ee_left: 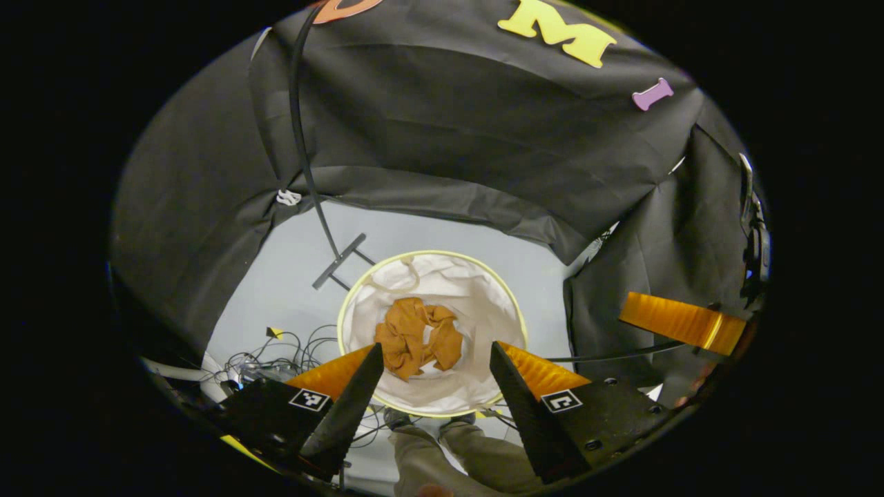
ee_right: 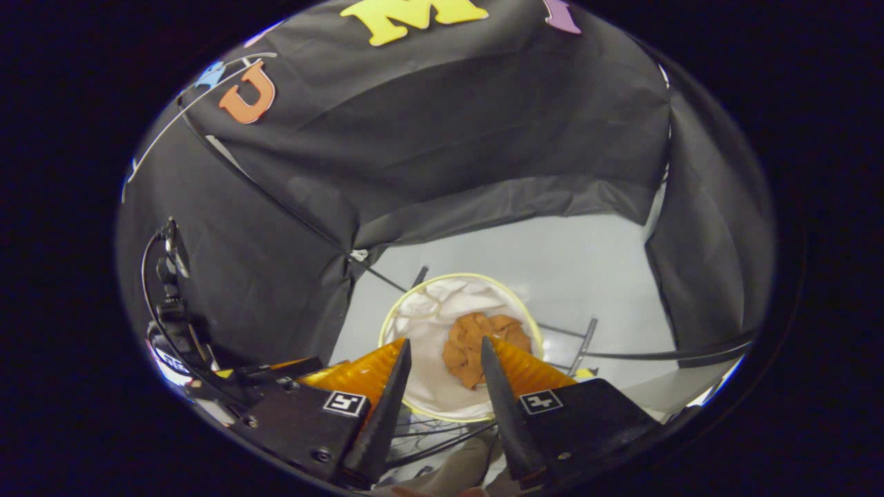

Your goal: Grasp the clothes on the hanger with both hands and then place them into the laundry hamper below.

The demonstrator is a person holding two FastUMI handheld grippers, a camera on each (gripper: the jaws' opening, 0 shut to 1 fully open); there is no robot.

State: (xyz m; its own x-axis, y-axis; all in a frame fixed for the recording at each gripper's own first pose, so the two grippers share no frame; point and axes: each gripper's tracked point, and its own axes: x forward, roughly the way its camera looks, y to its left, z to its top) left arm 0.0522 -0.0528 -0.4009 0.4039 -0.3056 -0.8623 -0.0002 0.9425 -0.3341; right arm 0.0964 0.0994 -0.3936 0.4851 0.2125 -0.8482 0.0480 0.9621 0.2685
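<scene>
Garment: brown-orange clothes (ee_left: 418,335) lay crumpled at the bottom of the laundry hamper (ee_left: 359,290), at about the centre of the left gripper view and just right of centre in the bowl in the right gripper view (ee_right: 483,344).
Handling: the cloth was judged light, soft and limp, neither fragile nor slippery; a raised fold at the top of the heap would be the easiest place to pinch, were it to be taken up again.
Texture: deep creases and bunched ridges were shown, with a matte surface.
Hamper: a round, pale-yellow rim was seen around a loose white fabric liner, slack and wrinkled at the walls.
Left tongs (ee_left: 436,376): they were held apart over the hamper mouth, nothing between the fingers.
Right tongs (ee_right: 442,373): they were likewise parted and empty, pointed down toward 6 o'clock of the rim.
Floor (ee_left: 290,255): a smooth pale-grey sheet was seen, with a dark stand foot (ee_left: 338,261) at 10 o'clock of the hamper and tangled cables (ee_left: 276,355) at 8 o'clock.
Progress: the placing was judged done, since the garment rested inside and free of both tongs.
</scene>
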